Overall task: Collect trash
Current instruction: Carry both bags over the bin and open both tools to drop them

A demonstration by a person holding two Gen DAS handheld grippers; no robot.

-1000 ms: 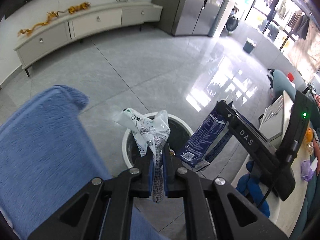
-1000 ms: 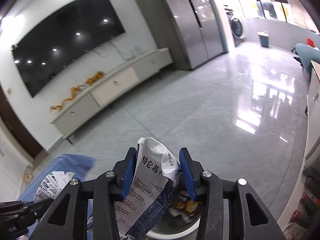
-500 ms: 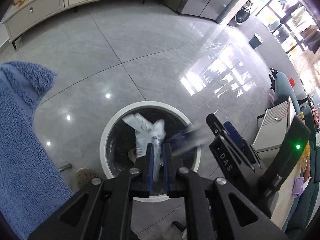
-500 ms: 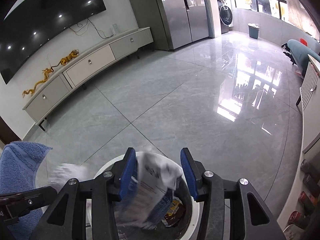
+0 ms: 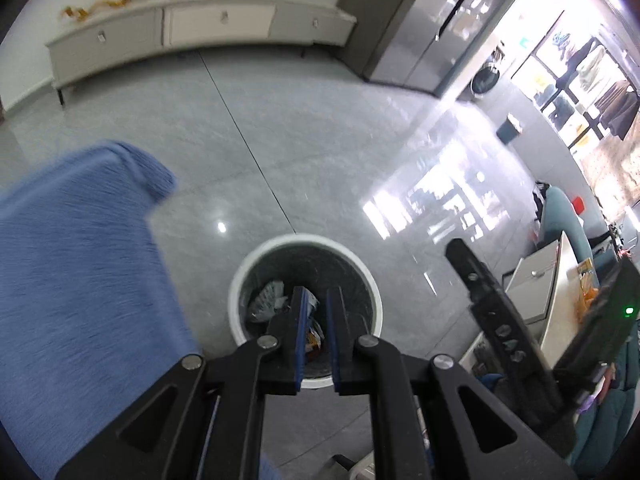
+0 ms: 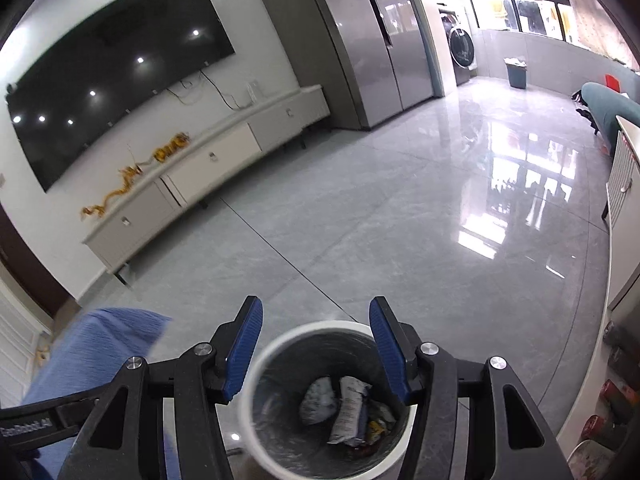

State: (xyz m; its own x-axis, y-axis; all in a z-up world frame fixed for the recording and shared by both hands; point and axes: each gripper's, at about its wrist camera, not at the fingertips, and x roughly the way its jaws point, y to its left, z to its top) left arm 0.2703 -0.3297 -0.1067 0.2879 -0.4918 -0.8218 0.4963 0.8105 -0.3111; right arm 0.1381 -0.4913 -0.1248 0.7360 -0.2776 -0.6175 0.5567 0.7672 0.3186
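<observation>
A round white trash bin [image 5: 256, 264] with a dark liner stands on the grey tiled floor; it also shows in the right wrist view [image 6: 256, 364]. Crumpled wrappers [image 6: 348, 404] lie inside it, and a white wrapper [image 5: 266, 300] shows in the left wrist view. My left gripper [image 5: 316, 336] hangs above the bin with its blue pads a small gap apart and nothing between them. My right gripper [image 6: 316, 348] is wide open and empty above the bin. The right gripper's body [image 5: 504, 332] shows at the right of the left wrist view.
A blue towel-covered seat [image 5: 72, 280] is left of the bin. A long white TV cabinet [image 6: 208, 168] and a TV [image 6: 116, 68] are on the far wall, next to a grey fridge [image 6: 380, 40]. A white cabinet [image 5: 536, 288] stands at the right.
Both grippers have opened and let go of their wrappers, which have dropped into the bin. Both grippers have lifted and tilted up from the bin.
</observation>
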